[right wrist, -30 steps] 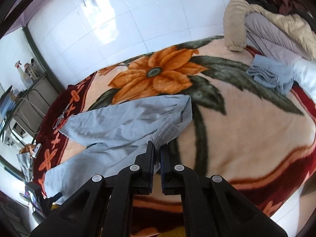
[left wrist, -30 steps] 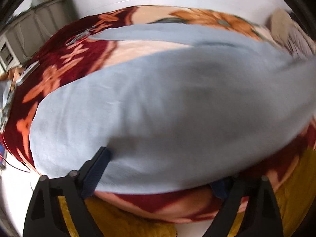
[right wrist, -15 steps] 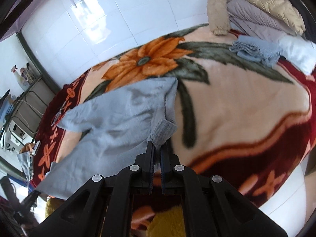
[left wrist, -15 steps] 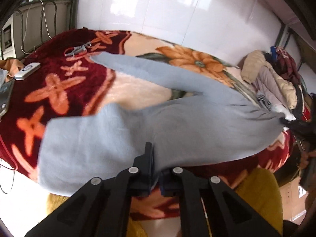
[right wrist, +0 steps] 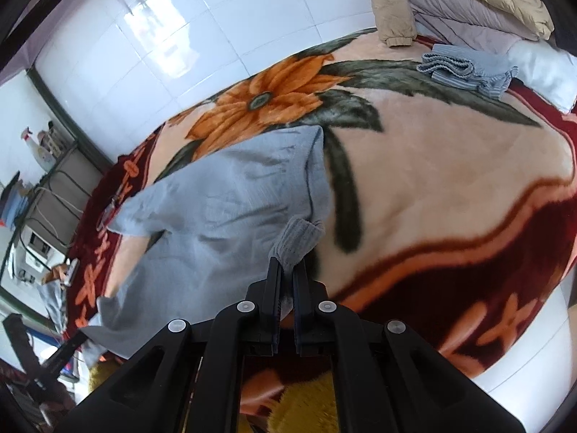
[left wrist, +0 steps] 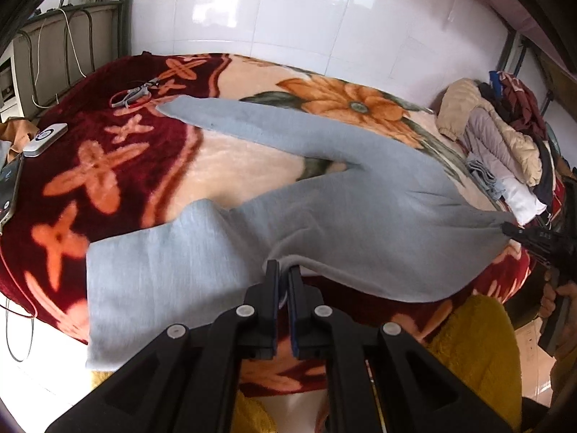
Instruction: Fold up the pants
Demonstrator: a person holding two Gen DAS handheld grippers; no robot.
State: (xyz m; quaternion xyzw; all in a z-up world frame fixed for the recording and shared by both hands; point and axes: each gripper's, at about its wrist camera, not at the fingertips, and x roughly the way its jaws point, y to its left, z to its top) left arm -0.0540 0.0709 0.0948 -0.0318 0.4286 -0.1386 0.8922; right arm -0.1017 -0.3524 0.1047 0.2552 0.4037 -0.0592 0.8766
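Light grey pants point(left wrist: 342, 216) lie spread on a floral blanket point(left wrist: 108, 166), one leg reaching far left, the other bent toward the near left edge. My left gripper point(left wrist: 283, 270) is shut on the near edge of the pants. My right gripper point(right wrist: 287, 267) is shut on the ribbed waistband corner point(right wrist: 297, 240) of the pants point(right wrist: 216, 223) and lifts it; it also shows in the left wrist view point(left wrist: 512, 231) at the right, pulling the cloth taut. The left gripper appears in the right wrist view point(right wrist: 77, 341) at the lower left.
A pile of jackets point(left wrist: 505, 133) and a folded blue-grey garment point(right wrist: 465, 66) lie at the bed's far right. Scissors point(left wrist: 133, 93), a white device point(left wrist: 45, 139) and a phone point(left wrist: 9, 187) lie on the blanket's left. A tiled wall point(left wrist: 288, 18) is behind.
The left gripper closed on the near edge of the pants and lifted back. Both grippers pulled apart, stretching the upper part of the pants taut above the blanket.
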